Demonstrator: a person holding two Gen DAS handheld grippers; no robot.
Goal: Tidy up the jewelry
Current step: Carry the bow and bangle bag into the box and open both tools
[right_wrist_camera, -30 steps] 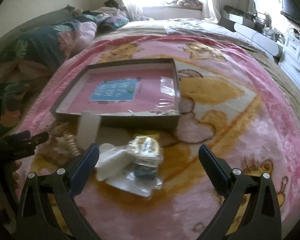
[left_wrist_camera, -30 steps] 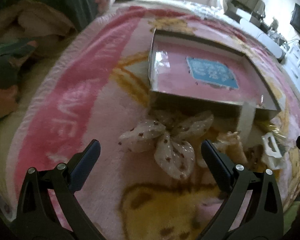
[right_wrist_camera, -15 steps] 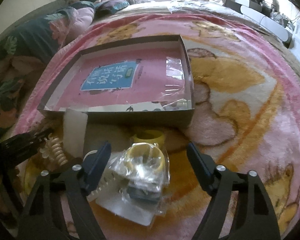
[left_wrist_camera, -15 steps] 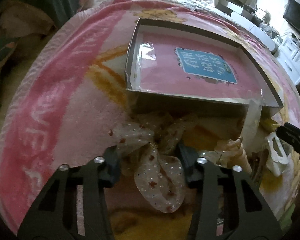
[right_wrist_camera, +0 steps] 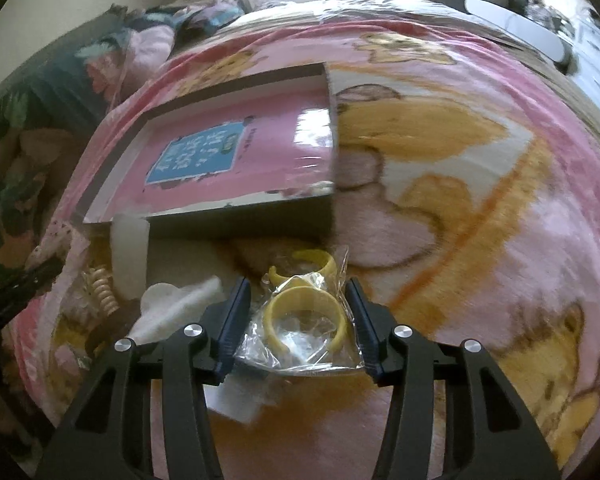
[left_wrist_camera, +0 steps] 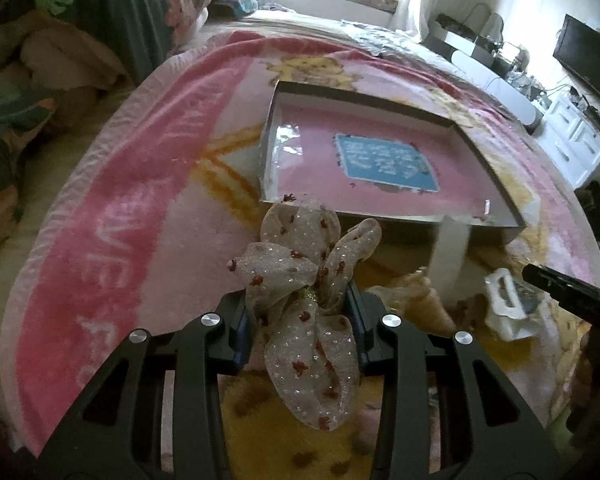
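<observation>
pink blanket [left_wrist_camera: 112,216] covers the bed, all items on it. shallow dark-walled box [left_wrist_camera: 380,100] at 12 o'clock of both grippers, open top; inside only a flat pink sheet with a blue label [left_wrist_camera: 386,162], no jewelry in it yet.

left gripper [left_wrist_camera: 300,312]: jaws have just closed in, now clenched on the knot of the sheer dotted bow [left_wrist_camera: 300,276], loops standing up at 12 o'clock, one tail hanging to 6 o'clock. bow appears lifted off the blanket, just short of the box's near wall.

right gripper [right_wrist_camera: 298,320]: jaws have just been closing; the clear bag with a yellow ring [right_wrist_camera: 304,320] sits between them, pads at the bag's edges. whether the grip is firm, cannot tell. second yellow ring [right_wrist_camera: 312,264] loose at 12 o'clock.

step, judged: carry both over the near wall. lift clear of the rim so bow tails do not snag; bag film is slippery, so confirm the pinch before raising. set items apart inside the box.
</observation>
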